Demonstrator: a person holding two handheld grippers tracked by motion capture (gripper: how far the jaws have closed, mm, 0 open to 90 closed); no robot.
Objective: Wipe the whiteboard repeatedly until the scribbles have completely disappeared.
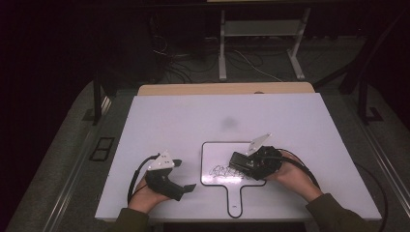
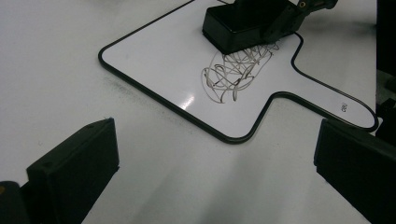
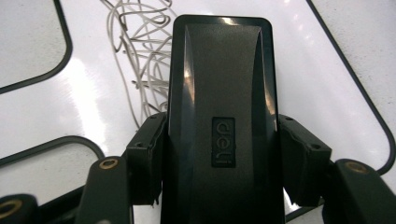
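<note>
Black plastic forms the whiteboard eraser (image 3: 219,121), which is clamped between the jaws of the right gripper (image 1: 241,163). In the right gripper view the two pads are seen pressed against the eraser's long sides, and a moulded logo is carried on its top. The eraser is laid flat on the small handled whiteboard (image 1: 212,151), over the right part of a tangle of scribbled marker lines (image 1: 223,171); in the left gripper view the lines nearest the eraser appear fainter than those farther from it. The whiteboard is placed on the near middle of the white table (image 1: 193,121), with its handle pointed toward the near edge.

At the near left of the table, the left gripper (image 1: 186,175) is held in a hand (image 1: 145,194), well apart from the whiteboard's left edge. Its jaws are spread wide, and nothing is gripped between them; only bare tabletop is seen there in the left gripper view. The right gripper is held by the other hand (image 1: 292,175) at the whiteboard's right edge.
</note>
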